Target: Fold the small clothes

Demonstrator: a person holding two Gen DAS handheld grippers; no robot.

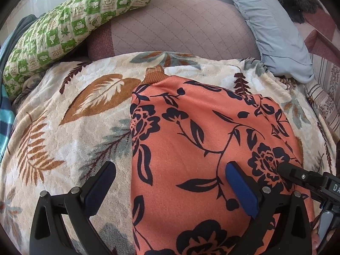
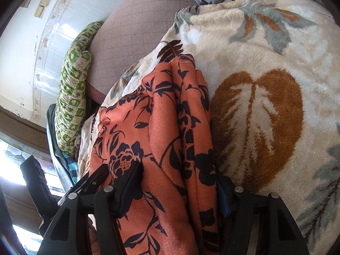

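An orange garment with a black flower print lies on a cream leaf-patterned blanket, its brown ribbed collar at the far end. My left gripper is open just above the garment's left edge, one finger over the blanket, the other over the cloth. The right gripper's finger touches the garment at the right. In the right wrist view my right gripper has its jaws wide, with a thick bunch of the garment's folds between them; the right finger is mostly hidden by cloth. Whether it squeezes the cloth is unclear.
A green-and-white patterned pillow lies at the far left, a grey-blue pillow at the far right, a quilted mauve cushion between them. A teal striped cloth is at the left edge. A tiled wall stands beyond.
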